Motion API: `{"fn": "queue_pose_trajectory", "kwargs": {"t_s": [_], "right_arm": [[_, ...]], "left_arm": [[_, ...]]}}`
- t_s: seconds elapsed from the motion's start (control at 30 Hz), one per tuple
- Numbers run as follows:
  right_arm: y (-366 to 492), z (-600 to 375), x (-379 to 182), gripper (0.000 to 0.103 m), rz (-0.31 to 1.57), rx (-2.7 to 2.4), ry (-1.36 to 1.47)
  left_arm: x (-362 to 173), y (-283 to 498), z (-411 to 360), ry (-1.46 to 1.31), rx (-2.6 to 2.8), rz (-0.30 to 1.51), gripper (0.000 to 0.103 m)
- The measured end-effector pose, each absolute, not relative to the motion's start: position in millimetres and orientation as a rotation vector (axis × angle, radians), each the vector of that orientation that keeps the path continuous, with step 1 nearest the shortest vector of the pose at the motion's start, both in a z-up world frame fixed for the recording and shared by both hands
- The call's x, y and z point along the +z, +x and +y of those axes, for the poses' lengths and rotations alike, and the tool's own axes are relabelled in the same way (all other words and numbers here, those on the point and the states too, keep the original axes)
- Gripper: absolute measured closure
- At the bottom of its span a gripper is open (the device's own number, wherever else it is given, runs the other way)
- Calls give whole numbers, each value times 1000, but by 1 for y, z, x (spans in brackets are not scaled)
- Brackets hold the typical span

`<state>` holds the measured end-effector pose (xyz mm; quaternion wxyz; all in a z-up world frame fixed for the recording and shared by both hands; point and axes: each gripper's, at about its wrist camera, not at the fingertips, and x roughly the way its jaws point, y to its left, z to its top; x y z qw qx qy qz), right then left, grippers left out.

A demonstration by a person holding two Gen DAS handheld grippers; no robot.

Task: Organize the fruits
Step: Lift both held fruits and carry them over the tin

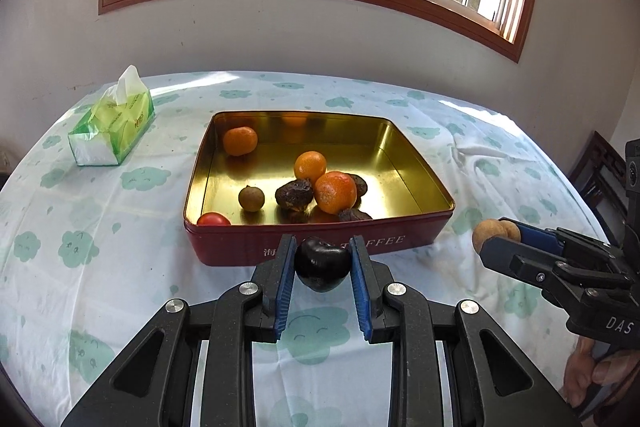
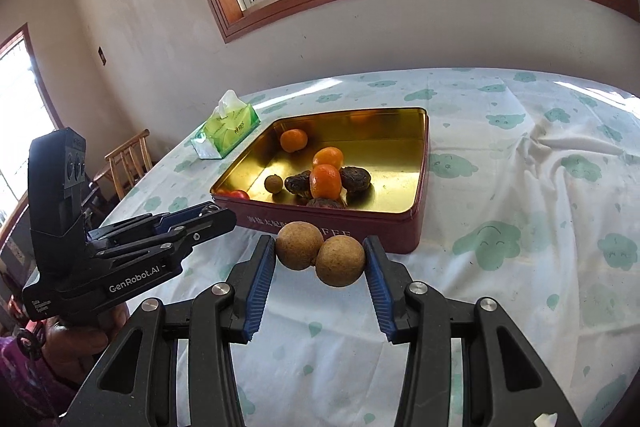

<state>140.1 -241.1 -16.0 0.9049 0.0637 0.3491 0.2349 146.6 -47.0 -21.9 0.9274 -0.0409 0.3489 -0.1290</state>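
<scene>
Dark fruit [image 1: 321, 263] in left jaws, hidden from right wrist view.

Tin on the table, both grippers just before its near wall.

The tin [image 1: 320, 247] sits mid-table [image 1: 120, 267], tissue pack [image 1: 112, 127] behind to its left. Inside: one mandarin [image 1: 240, 141] in the far-left corner, a tomato [image 1: 213, 219] in the near-left corner, a longan [image 1: 251, 198] beside a central pile [image 1: 324, 191]. Left gripper [image 1: 322, 263] pinches a chestnut [image 1: 322, 265]; right gripper [image 2: 320, 259], further right, pinches two longans [image 2: 320, 255] side by side.
</scene>
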Motion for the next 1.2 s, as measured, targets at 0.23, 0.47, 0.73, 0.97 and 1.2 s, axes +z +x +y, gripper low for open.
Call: {"fn": "queue_pose_trajectory", "kwargs": {"t_s": [0.23,0.47,0.73,0.97,1.2], "right_arm": [[145,-237,7,61,668,494,122],[159,-234,15,61,649,492,124],[175,-229,13,61,650,490,131],[189,-228,12,61,653,483,141],[201,-224,10,61,659,485,140]], "left_arm": [[-4,155,-47,-70,-246,672,75],[3,168,-43,-76,-221,658,75],[3,184,-41,-71,-200,657,75],[3,198,-36,-65,-179,649,75],[0,213,-32,-58,-163,652,75]]}}
